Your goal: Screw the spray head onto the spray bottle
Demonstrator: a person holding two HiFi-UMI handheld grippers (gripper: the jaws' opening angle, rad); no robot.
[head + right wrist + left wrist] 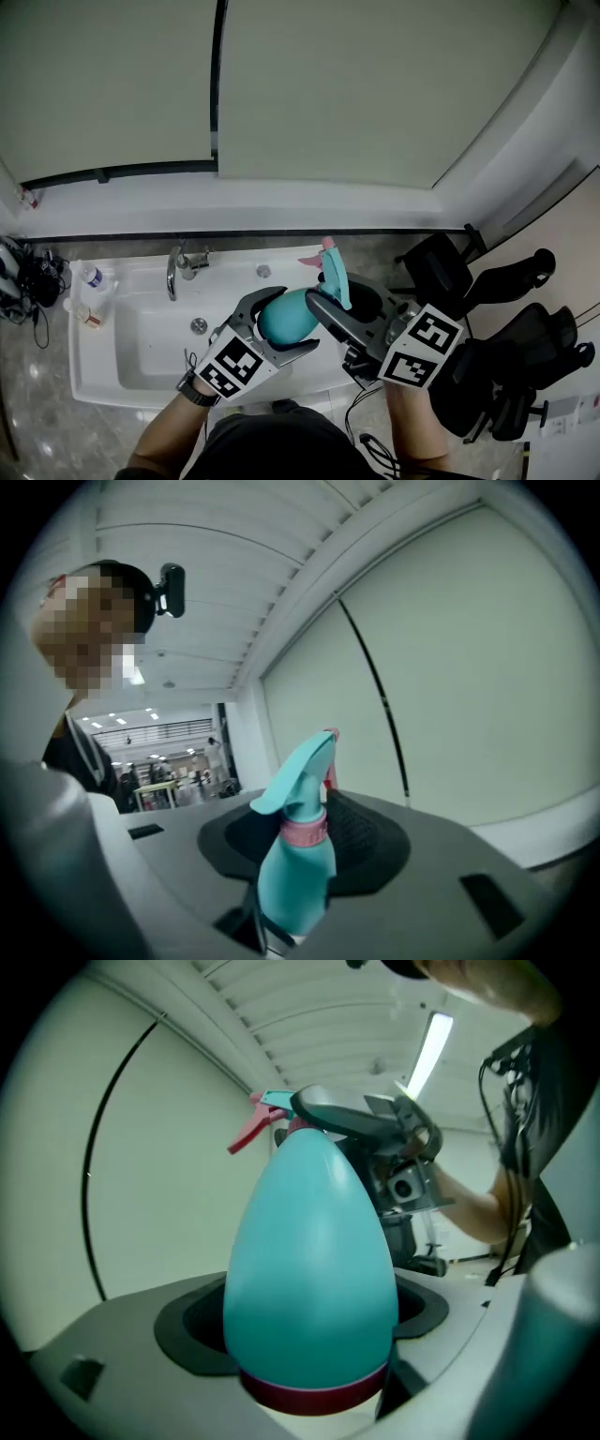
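Hold the spray bottle (314,1269) steady in the left hand-held gripper (295,319), clamped round its belly above the sink's (141,328) right end. With the right hand-held gripper (339,298) clamped on the spray head (300,780) at the bottle's neck, line both up and turn gently, so as not to cross-thread the pink collar (305,831).

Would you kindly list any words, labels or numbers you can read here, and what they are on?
No text can be read.
Small bottle by the sink: label too small to read.
Marker cubes: square patterns only.
Spray bottle, spray head: no print shows.
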